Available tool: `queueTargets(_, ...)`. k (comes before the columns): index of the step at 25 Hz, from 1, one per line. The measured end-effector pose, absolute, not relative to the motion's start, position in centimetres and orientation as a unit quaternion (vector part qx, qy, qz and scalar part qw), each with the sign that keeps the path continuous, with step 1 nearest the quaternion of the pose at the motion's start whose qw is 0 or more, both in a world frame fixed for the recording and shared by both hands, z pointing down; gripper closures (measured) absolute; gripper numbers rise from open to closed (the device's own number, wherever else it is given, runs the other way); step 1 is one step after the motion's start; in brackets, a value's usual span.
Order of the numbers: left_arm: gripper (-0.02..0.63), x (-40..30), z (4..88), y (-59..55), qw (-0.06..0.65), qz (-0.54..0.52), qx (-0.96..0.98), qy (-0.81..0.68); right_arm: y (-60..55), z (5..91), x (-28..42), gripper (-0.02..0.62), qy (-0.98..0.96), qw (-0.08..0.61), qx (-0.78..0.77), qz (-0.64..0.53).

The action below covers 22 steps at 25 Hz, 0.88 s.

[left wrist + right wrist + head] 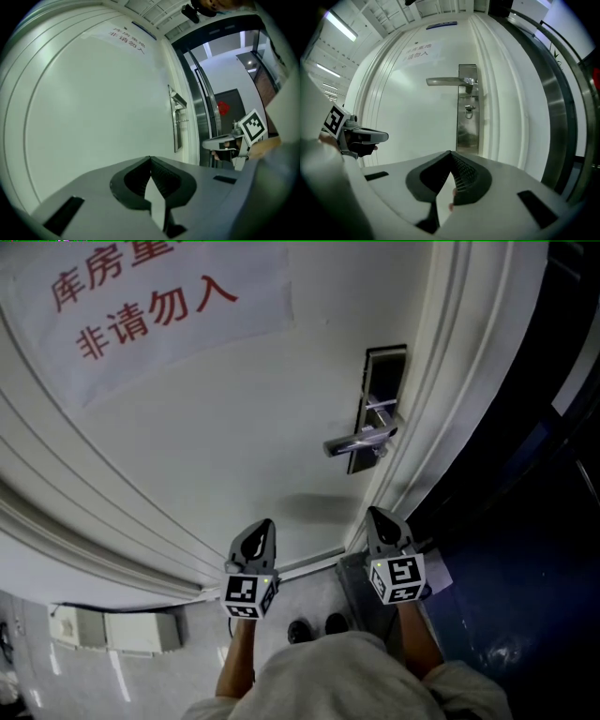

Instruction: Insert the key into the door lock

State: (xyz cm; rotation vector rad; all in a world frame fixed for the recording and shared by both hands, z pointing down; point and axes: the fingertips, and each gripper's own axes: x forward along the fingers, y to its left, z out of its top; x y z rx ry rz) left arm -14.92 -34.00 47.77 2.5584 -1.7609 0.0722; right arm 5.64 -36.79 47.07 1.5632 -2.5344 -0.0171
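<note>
The left gripper (150, 160) is pointing at the white door (234, 427), its jaws pressed together on nothing. The right gripper (450, 153), beside it and nearer the frame, is facing the lock (467, 126) from a distance, its jaws likewise closed tip to tip. The lock is sitting at the door's right edge under the handle (447, 81). A small metal piece (469, 109) is hanging at its keyhole, too small to tell whether it is the key.
</note>
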Motion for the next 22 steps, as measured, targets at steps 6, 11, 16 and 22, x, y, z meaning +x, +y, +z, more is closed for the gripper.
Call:
queueTargets(6, 0.588, -19.3, 47.7, -32.1, 0.018, 0.026, 0.788, -0.615, -37.6, 46.2, 0.3, 0.574, -0.879, 0.070, 0.472, -0.016)
queueTargets(11, 0.588, -22.0, 47.6, -30.9, 0.020, 0.021, 0.764, -0.645, -37.8, 45.7, -2.5, 0.574, -0.893, 0.060, 0.446, -0.022)
queueTargets(16, 0.588, -22.5, 47.7, -30.8, 0.021, 0.022, 0.757, -0.652, -38.0, 45.4, -3.1, 0.574, -0.897, 0.056, 0.439, -0.024)
queueTargets(22, 0.588, -21.6, 47.6, -31.3, 0.020, 0.019, 0.763, -0.646, -38.0, 45.4, -2.3, 0.574, -0.895, 0.055, 0.442, -0.020)
